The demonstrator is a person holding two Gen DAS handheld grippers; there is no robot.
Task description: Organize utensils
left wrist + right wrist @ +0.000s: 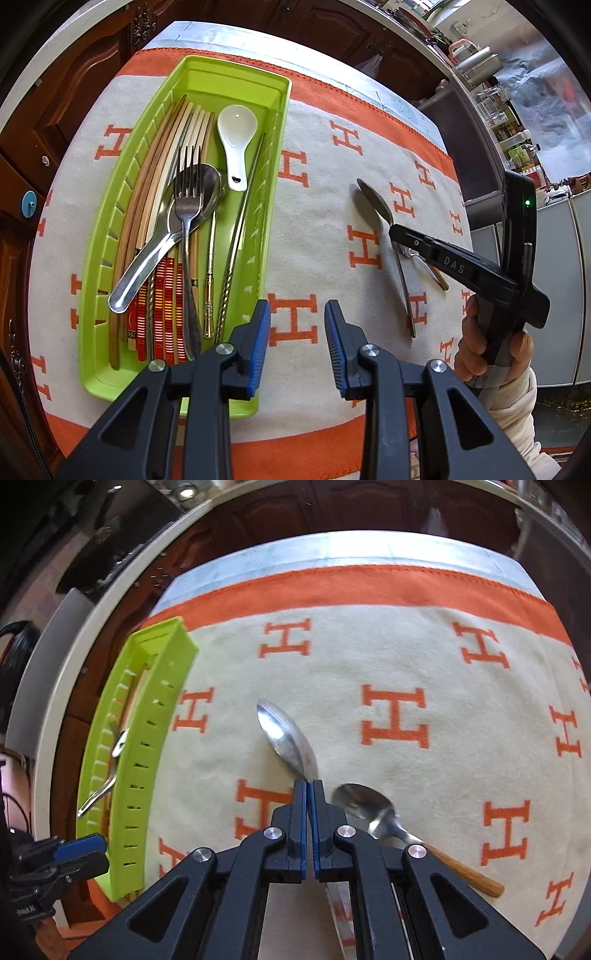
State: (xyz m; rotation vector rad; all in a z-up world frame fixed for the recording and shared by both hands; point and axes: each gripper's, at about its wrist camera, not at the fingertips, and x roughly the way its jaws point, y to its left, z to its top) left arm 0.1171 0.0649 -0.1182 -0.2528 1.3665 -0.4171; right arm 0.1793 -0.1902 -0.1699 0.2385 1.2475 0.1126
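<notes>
The right tool [309,786] was clamped on a long steel spoon [286,731]; the left tool [297,325] gaped empty. Next, likely, the lime-green plastic tray [236,70].

Bright, even daylight in both views, colours saturated. Strong fisheye warp: black corners, tabletop [229,37] edges curve hard toward the rim. Left wrist view sharp at centre; white ceramic spoon [236,140] carries a small glare spot, steel fork [188,192] shines. Window area upper right is hazy. Soft shadow beside the metal spoon [376,208] on the cloth [325,206]. Right wrist view slightly motion-blurred, green tray [147,738] and spoon bowls smeared; background dark, out of focus.
</notes>
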